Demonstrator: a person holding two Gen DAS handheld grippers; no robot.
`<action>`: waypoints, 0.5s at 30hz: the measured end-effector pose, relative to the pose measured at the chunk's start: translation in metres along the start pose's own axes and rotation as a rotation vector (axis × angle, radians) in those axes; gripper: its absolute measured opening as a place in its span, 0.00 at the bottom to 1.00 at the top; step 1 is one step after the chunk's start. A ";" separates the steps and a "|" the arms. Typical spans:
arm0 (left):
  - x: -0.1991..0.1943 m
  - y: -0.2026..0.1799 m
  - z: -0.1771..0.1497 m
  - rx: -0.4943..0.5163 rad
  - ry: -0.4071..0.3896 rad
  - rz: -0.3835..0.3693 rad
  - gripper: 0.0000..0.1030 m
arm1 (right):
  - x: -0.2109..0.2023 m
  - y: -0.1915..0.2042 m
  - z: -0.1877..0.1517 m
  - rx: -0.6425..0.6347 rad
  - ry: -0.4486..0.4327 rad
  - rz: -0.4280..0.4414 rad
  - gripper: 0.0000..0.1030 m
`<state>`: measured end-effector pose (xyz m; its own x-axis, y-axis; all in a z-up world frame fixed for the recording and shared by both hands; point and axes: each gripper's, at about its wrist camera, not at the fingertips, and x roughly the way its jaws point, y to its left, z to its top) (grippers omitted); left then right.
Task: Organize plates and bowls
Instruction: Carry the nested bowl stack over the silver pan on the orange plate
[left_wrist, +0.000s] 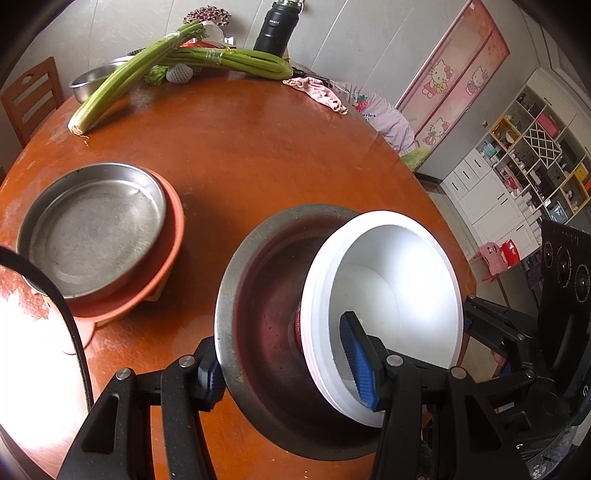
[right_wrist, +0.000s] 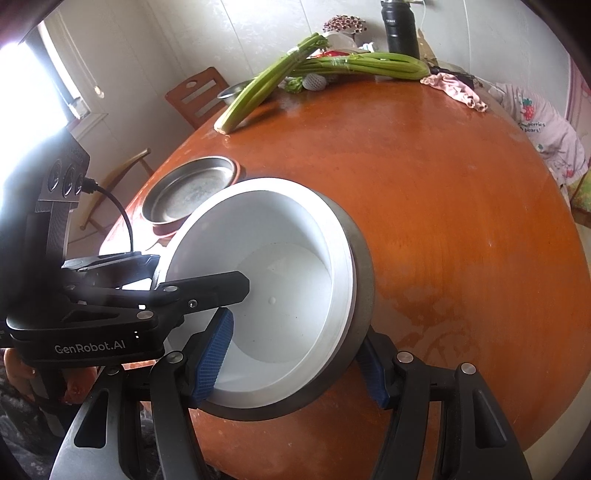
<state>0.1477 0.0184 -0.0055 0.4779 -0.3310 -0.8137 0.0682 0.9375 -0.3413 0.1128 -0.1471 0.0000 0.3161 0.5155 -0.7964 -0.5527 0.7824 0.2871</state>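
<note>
A white bowl (left_wrist: 399, 288) sits nested in a steel bowl (left_wrist: 266, 317), both tilted above the round wooden table (left_wrist: 258, 155). My left gripper (left_wrist: 291, 373) is shut on the pair: one blue pad inside the white bowl, the other outside the steel rim. My right gripper (right_wrist: 295, 365) is shut on the same pair from the other side, one pad inside the white bowl (right_wrist: 280, 280), one behind the steel bowl (right_wrist: 362, 266). A steel plate (left_wrist: 96, 229) rests on an orange plate (left_wrist: 162, 273) at the left; it also shows in the right wrist view (right_wrist: 192, 192).
Celery bunches (left_wrist: 177, 62), a black flask (left_wrist: 275, 26), a small steel bowl (left_wrist: 92, 79) and a pink cloth (left_wrist: 317, 92) lie along the table's far edge. Wooden chairs (right_wrist: 199, 96) stand beside the table. Shelving (left_wrist: 524, 162) stands at the right.
</note>
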 end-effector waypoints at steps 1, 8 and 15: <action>-0.002 0.001 0.001 -0.002 -0.002 0.001 0.53 | 0.000 0.002 0.002 -0.002 0.000 0.002 0.65; -0.014 0.012 0.002 -0.021 -0.029 0.007 0.53 | 0.004 0.013 0.011 -0.020 -0.001 0.013 0.65; -0.023 0.026 0.000 -0.048 -0.051 0.011 0.53 | 0.011 0.028 0.022 -0.063 0.011 0.008 0.65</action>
<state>0.1381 0.0506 0.0045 0.5228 -0.3139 -0.7926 0.0215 0.9343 -0.3559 0.1177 -0.1122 0.0113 0.3029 0.5175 -0.8003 -0.6024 0.7547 0.2599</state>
